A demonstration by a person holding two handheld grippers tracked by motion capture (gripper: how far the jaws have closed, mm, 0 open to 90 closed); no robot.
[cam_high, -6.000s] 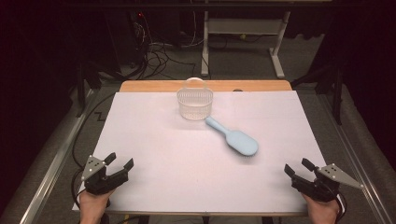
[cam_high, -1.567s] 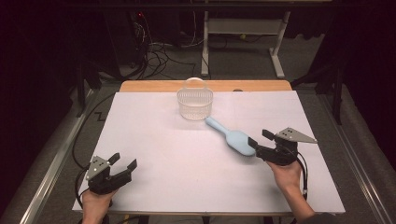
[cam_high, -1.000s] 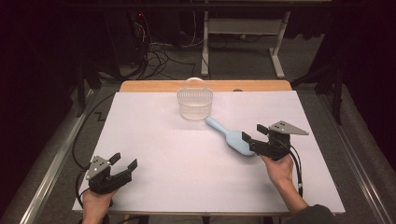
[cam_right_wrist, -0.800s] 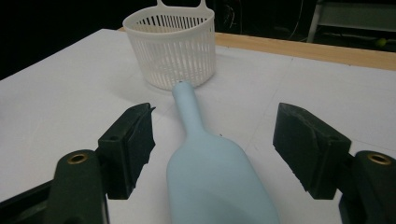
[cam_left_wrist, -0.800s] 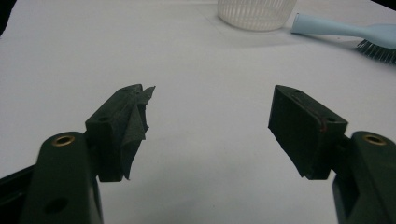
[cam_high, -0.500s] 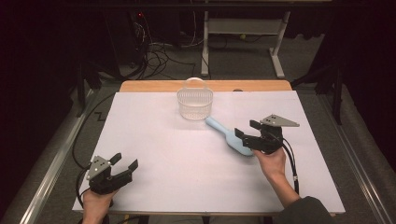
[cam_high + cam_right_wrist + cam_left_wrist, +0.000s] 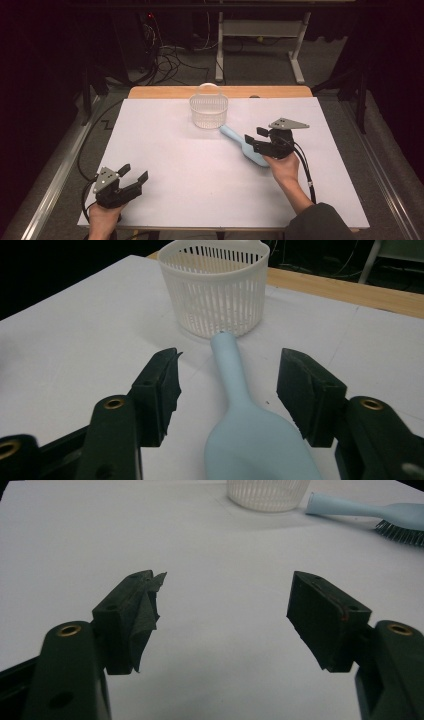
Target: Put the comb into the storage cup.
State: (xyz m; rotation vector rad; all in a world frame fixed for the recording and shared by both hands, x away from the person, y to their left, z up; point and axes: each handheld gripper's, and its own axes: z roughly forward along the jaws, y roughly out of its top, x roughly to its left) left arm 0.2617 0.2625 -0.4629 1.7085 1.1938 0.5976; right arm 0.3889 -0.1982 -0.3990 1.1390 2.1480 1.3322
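brush (image 7: 250,440) head cut off at bottom edge, basket (image 7: 265,492) top cropped

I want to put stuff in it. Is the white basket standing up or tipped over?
Standing up. The white basket sits flat on the table, open top upward, beside the blue brush.

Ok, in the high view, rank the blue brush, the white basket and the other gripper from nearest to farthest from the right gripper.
1. Blue brush: its broad head lies between the right gripper's open jaws, not yet gripped.
2. White basket: just beyond the brush handle's tip, toward the table's far edge.
3. Left gripper: farthest, at the near left corner of the white table.
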